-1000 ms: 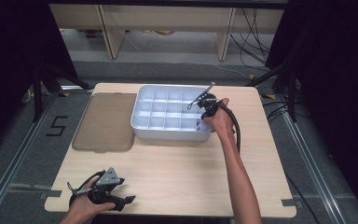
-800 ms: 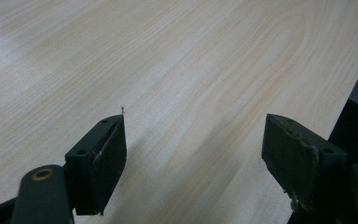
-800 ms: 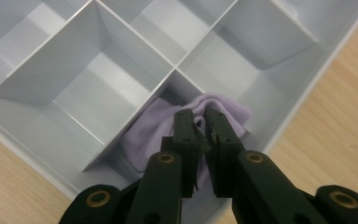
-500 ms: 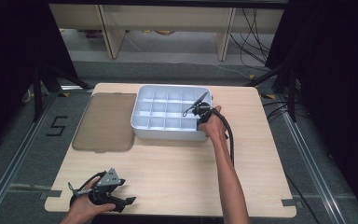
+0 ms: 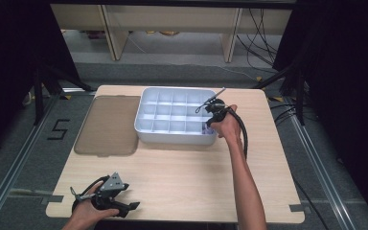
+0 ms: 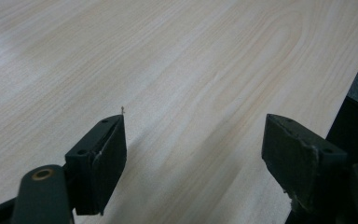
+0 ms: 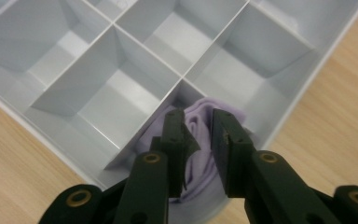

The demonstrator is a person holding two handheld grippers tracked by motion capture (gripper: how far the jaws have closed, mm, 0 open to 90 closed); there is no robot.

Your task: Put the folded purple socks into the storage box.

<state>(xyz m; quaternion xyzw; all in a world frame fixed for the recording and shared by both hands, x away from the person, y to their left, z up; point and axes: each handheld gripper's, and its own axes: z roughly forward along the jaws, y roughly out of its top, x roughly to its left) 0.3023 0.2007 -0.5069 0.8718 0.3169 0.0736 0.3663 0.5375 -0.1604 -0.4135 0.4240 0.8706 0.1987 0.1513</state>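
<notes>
On our pale wooden table, at two o'clock, our right gripper pinches soft, limp lilac cloth mid-fold in the white divided tray; left gripper gapes.

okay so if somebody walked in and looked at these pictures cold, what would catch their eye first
Probably the white divided tray at the far middle of the wooden table, where the right gripper pinches a lilac cloth in the tray's near right corner compartment. Next, the flat brown lid lying just left of the tray. Last, the left gripper, jaws wide apart over bare wood at the table's near left corner.
</notes>
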